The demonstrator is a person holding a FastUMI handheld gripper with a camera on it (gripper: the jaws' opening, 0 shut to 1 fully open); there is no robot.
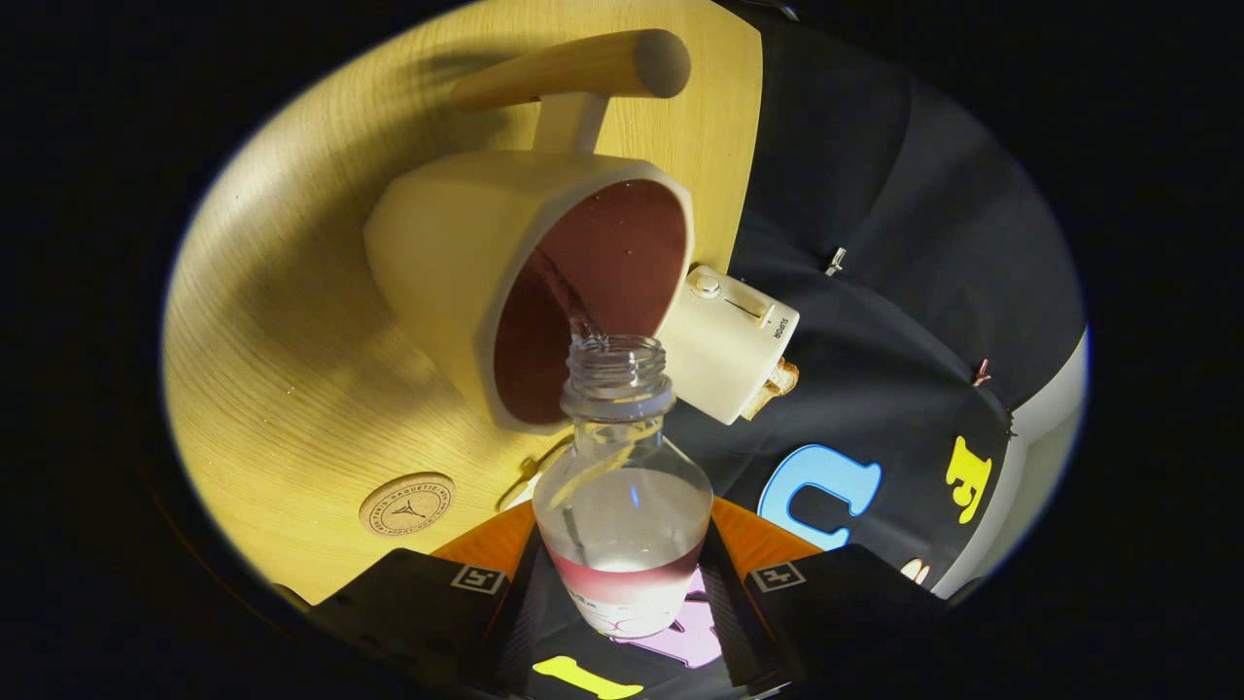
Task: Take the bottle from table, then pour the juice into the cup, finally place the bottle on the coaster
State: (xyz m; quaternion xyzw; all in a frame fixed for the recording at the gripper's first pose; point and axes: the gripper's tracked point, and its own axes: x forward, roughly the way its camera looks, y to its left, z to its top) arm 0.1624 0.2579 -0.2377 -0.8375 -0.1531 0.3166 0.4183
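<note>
The round cork coaster (406, 504) lies flat on the wooden tabletop (282, 321), off to the left of the fingers and well apart from everything else. Next along is the cream cup (530, 282) with its long wooden handle (573, 70); its dark inside faces the camera because the whole view is tilted with the pour. A thin stream of clear liquid runs from the open neck of the bottle (622, 486) over the rim and down the cup's inner wall. The bottle sits squarely between the fingers, its long axis pointing straight ahead along them, mouth just at the cup's lip. The gripper (622, 593) appears to be clamped on the bottle's lower body, one finger on each side (the contact itself is partly hidden by the label band, so the pinch is inferred from how the bottle hangs). To the right of the cup stands a small cream toaster (729, 350) with bread in it.

Pouring is under way and a good deal of liquid is left. The coming move turns on the coaster lying left of the fingers: once righted, the bottle must travel that way, clear of the cup.
</note>
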